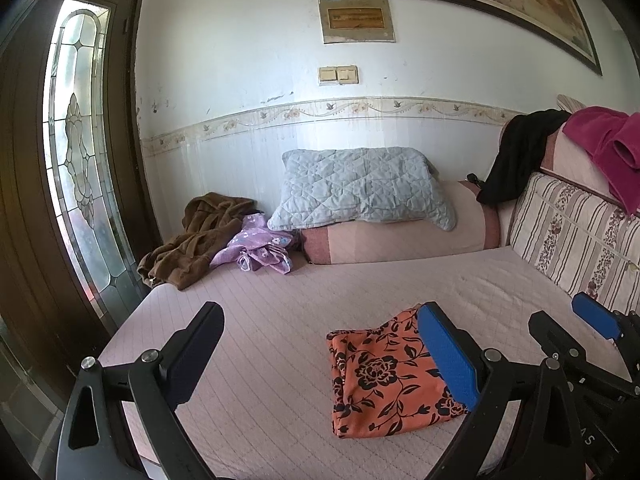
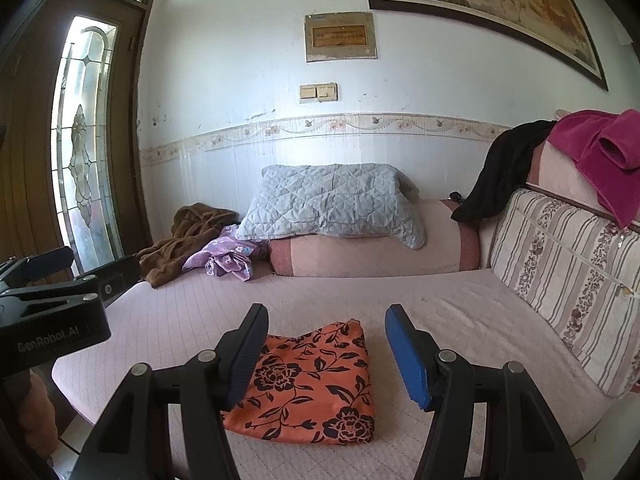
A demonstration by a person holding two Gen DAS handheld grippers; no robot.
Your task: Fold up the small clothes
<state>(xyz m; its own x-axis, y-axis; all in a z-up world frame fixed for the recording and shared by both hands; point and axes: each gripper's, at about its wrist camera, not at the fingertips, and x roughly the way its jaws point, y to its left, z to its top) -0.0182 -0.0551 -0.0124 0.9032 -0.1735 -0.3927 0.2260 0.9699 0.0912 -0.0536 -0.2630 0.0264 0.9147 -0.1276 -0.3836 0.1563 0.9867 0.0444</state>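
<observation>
An orange cloth with black flowers [image 1: 384, 384] lies folded flat on the pink quilted bed [image 1: 280, 312]; it also shows in the right wrist view [image 2: 312, 384]. My left gripper [image 1: 320, 320] is open and empty, held above the bed to the left of the cloth. My right gripper [image 2: 326, 320] is open and empty, held just above the cloth with its fingers on either side of it. A crumpled purple flowered garment [image 1: 256, 248] lies at the far left of the bed, also in the right wrist view [image 2: 226, 258].
A brown garment [image 1: 192, 240] lies beside the purple one. A grey quilted pillow [image 1: 360, 192] rests on a pink bolster [image 1: 400, 236]. A striped cushion [image 1: 576, 236], a black garment [image 1: 516, 156] and a magenta towel [image 1: 608, 144] are at right. A glass door [image 1: 76, 152] is left.
</observation>
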